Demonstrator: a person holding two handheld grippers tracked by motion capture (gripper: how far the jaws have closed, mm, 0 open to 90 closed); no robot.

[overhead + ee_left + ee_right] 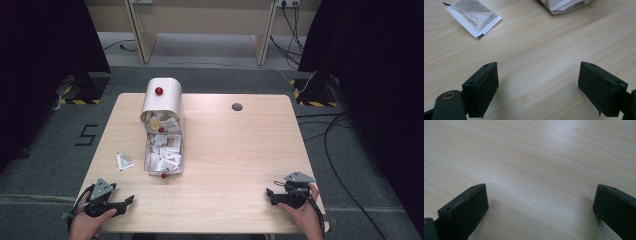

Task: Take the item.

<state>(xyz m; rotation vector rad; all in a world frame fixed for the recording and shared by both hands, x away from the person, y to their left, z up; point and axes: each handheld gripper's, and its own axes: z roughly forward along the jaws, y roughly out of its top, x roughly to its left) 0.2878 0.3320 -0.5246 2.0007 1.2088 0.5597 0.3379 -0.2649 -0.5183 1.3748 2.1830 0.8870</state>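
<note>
A white curved box point(161, 100) with a red knob point(159, 91) stands at the table's far left. Its clear drawer point(163, 152), pulled out toward me, holds several white sachets and has a red knob point(163, 175) on its front. One loose white sachet point(123, 161) lies on the table to the drawer's left and appears as the printed sachet point(471, 17) ahead of my left gripper. My left gripper point(127, 204) point(539, 64) rests open at the near left edge, holding nothing. At the near right, my right gripper point(270, 196) point(541, 186) is open over bare wood.
The wooden table point(235, 150) has a grey cable hole point(237, 106) near its far edge. A corner of the clear drawer point(566, 5) shows at the top of the left gripper view. Cables point(330, 145) lie on the floor to the right, and dark curtains flank both sides.
</note>
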